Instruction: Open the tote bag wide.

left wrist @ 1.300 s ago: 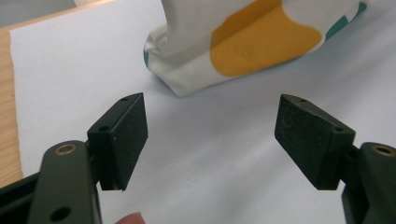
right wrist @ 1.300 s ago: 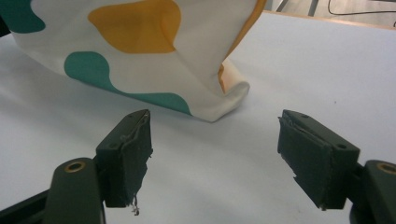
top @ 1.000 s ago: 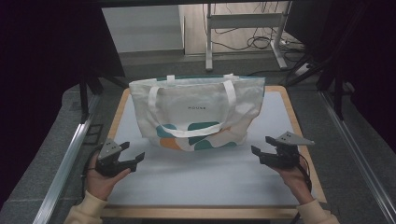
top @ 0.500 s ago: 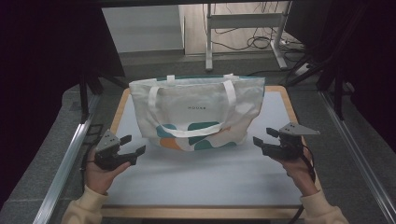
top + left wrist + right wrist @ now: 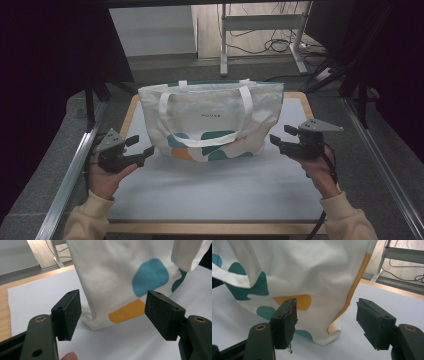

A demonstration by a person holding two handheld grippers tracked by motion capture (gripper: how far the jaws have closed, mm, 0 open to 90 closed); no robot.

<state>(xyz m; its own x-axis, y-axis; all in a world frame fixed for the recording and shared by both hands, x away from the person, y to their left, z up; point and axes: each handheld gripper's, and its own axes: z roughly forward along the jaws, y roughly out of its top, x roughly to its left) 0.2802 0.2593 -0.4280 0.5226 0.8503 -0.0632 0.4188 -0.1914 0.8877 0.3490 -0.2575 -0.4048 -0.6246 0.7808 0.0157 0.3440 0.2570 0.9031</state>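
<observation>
Risk first: both grippers are aimed at the bottom corners of the tote bag (image 5: 210, 120), and the fabric there is thin and slack. If the jaws close short of the cloth they pinch air; if they bite only the outer layer, that wall likely pulls away from the rest and the bag sags or folds on itself. The bag stands half-upright, so an uneven pull, one side ahead of the other, would probably tip or twist it across the white mat (image 5: 210, 192). The loose handle (image 5: 205, 142) drooping over the front face could also snag on a jaw coming in low

Left gripper (image 5: 141, 146): jaws wide apart, nothing between the pads. Its camera shows the pads (image 5: 72, 312) framing the bag's lower corner (image 5: 93, 323) with the orange patch (image 5: 126, 311) just behind the gap, corner ahead of the tips, not touching

Right gripper (image 5: 277, 136): jaws wide but they have just been closing a bit, nothing held. In the right gripper view the orange-edged bottom corner (image 5: 334, 332) sits ahead of and between the pads (image 5: 288, 322), clear of both

Bag location: back half of the mat, centred between the two hands, printed side toward the person, resting on its base with its top edge toward the far side of the wooden table (image 5: 131, 107). From above, each gripper sits just outside its own bottom corner, near but apart, left one slightly lower in frame than the right
</observation>
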